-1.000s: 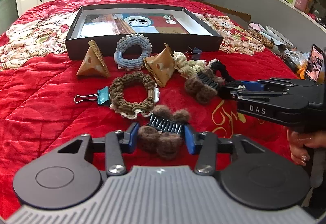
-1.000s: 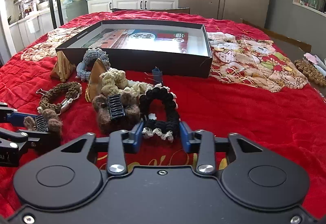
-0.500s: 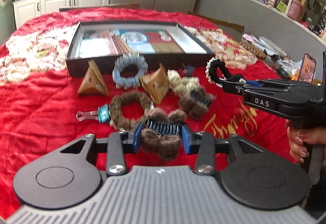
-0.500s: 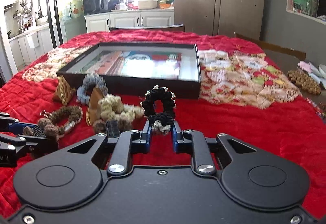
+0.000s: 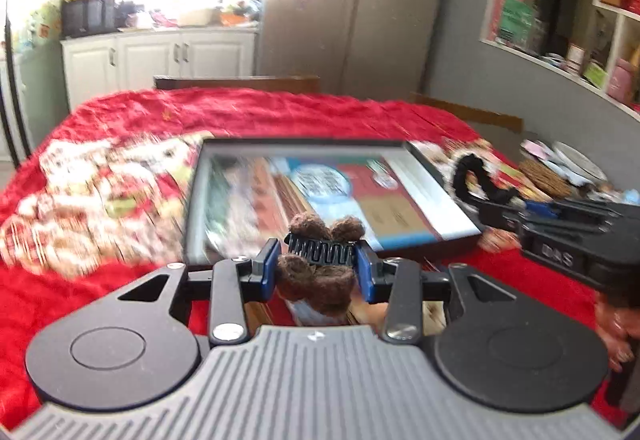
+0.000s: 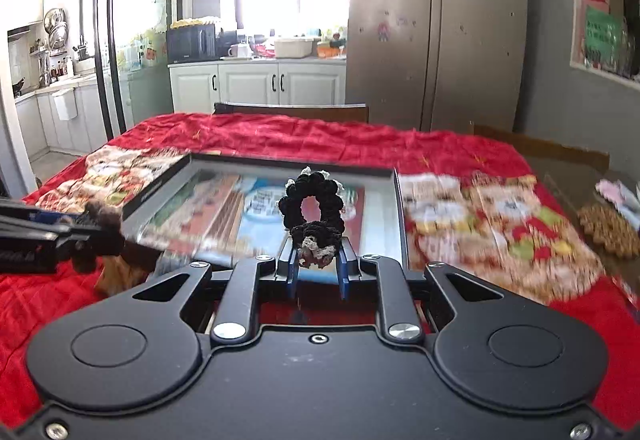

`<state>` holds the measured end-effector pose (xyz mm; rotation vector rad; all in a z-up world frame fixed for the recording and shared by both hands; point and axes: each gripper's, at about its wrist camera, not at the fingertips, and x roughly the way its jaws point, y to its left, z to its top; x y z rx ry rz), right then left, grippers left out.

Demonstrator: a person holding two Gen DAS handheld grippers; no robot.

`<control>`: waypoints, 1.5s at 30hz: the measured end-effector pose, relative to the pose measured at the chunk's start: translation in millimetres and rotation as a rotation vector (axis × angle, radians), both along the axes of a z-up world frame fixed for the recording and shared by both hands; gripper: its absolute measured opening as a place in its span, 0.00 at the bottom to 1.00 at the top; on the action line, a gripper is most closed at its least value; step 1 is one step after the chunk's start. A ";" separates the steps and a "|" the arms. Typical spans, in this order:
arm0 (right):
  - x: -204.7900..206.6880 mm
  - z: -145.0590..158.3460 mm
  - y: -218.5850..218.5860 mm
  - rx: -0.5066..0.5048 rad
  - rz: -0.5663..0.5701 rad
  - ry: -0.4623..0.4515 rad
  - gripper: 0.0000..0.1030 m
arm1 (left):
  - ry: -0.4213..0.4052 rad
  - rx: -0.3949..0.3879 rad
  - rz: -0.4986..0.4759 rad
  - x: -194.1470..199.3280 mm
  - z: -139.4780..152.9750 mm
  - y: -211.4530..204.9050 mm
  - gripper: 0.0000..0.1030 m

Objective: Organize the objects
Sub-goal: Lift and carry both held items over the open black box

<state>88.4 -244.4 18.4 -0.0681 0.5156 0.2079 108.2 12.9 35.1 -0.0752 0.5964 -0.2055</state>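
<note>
We have lifted both pieces off the red cloth (image 6: 460,148) since a second ago: left gripper (image 5: 316,272) clamped on the brown hair claw (image 5: 320,260), right gripper (image 6: 318,264) pinching the black scrunchie (image 6: 312,208), both now before the open box (image 6: 288,163), likely ready to drop in.

The tray (image 6: 396,200) lies on the quilt (image 6: 440,148) mid-table. The left gripper (image 5: 316,272) holds a hair claw (image 5: 320,260) before the tray's near edge; the right gripper (image 6: 318,268), to its right, holds a scrunchie (image 6: 312,208) upright before the tray. A chair (image 6: 292,110) stands behind the table.
</note>
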 end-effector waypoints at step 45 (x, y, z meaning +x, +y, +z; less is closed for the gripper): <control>168.1 -77.3 32.6 0.039 -0.039 0.162 0.18 | 0.106 0.069 0.148 173.9 -59.5 -2.1 0.49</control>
